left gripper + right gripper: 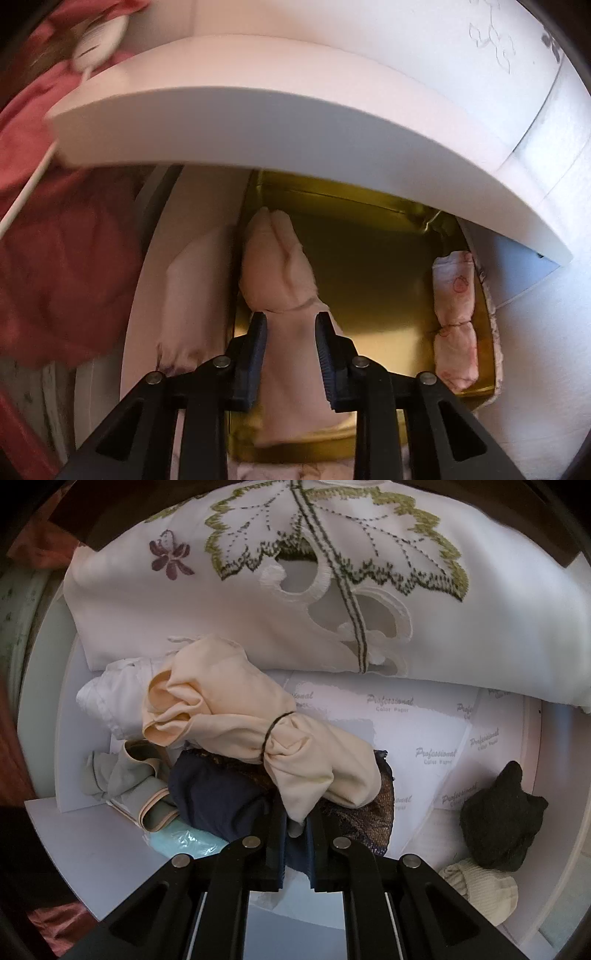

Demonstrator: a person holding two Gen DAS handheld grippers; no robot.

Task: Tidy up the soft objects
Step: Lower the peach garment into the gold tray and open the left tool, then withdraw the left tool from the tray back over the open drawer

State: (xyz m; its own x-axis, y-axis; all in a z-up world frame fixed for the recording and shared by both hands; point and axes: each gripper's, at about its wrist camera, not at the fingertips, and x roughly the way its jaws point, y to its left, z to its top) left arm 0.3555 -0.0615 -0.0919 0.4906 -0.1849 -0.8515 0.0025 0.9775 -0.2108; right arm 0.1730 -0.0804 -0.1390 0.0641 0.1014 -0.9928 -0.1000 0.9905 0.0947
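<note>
My left tool [291, 354] straddles the soft pink roll [280, 273], released. My right tool [295, 843] pinches the limp cream bundle [258, 731]; grip near its band.

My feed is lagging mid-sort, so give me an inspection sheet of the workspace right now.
Surface: white shelf above a gold box; white lined shelf.
Job's things: pale pink roll and printed roll in the gold box; cream bundle tied with a black band.
Clutter: embroidered cloth, navy fabric, black sock, ribbed sock.
Tongs: left tongs straddle the pink roll, pads not pressing; right tongs shut on the cream bundle's tip.
Cables: nothing seen.
Surroundings: red fabric at left.
</note>
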